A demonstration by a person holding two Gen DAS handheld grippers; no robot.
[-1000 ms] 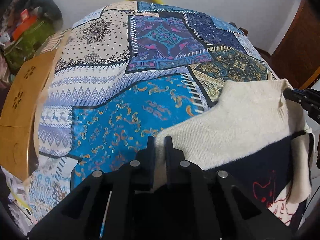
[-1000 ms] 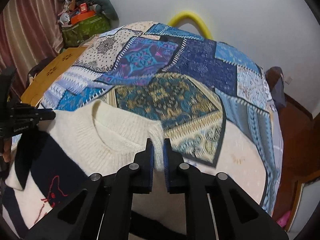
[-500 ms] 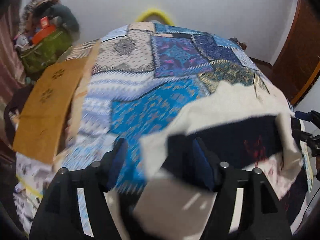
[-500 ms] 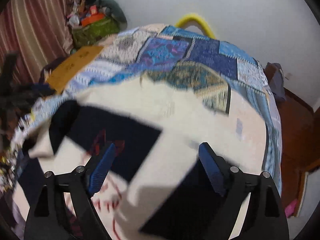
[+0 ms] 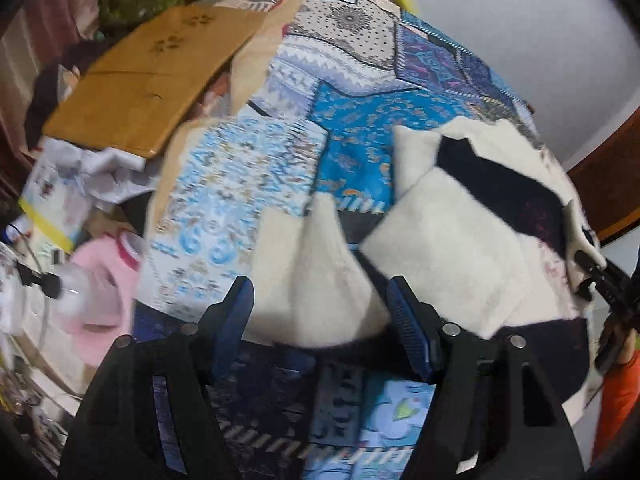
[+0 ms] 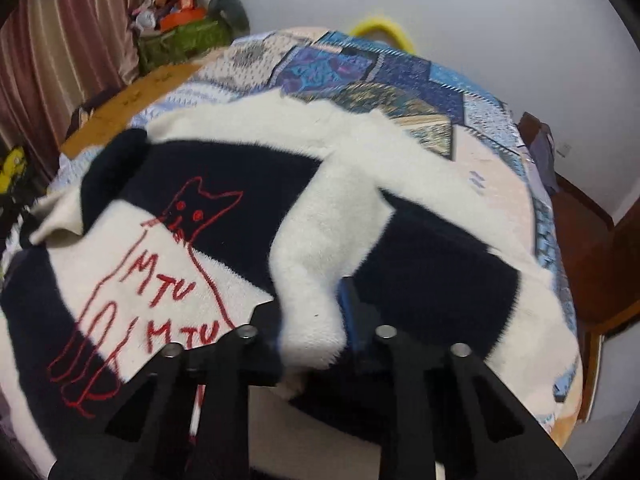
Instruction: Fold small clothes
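Note:
A cream and navy sweater (image 6: 224,280) with a red cat drawing lies front up on the patchwork bed cover (image 6: 400,76). One cream sleeve (image 6: 320,264) runs down across its chest. My right gripper (image 6: 310,316) is closing, and its pads pinch the end of that sleeve. In the left wrist view the sweater (image 5: 460,240) lies at the right, and its other cream sleeve (image 5: 312,280) reaches toward me. My left gripper (image 5: 320,312) stands open around that sleeve's end, with the pads apart from the cloth. The right gripper (image 5: 600,276) shows at the right edge.
A wooden board (image 5: 148,76) lies along the bed's left side, with papers and a pink garment (image 5: 104,276) below it. A green bag of clutter (image 6: 180,40) and a striped curtain (image 6: 60,48) stand at the back left. Dark wooden furniture (image 6: 592,240) is at the right.
Both grippers let go of the sweater's neck end, opened and drew back toward its near part. The left one swung leftward. The right one has closed again on a cream sleeve.

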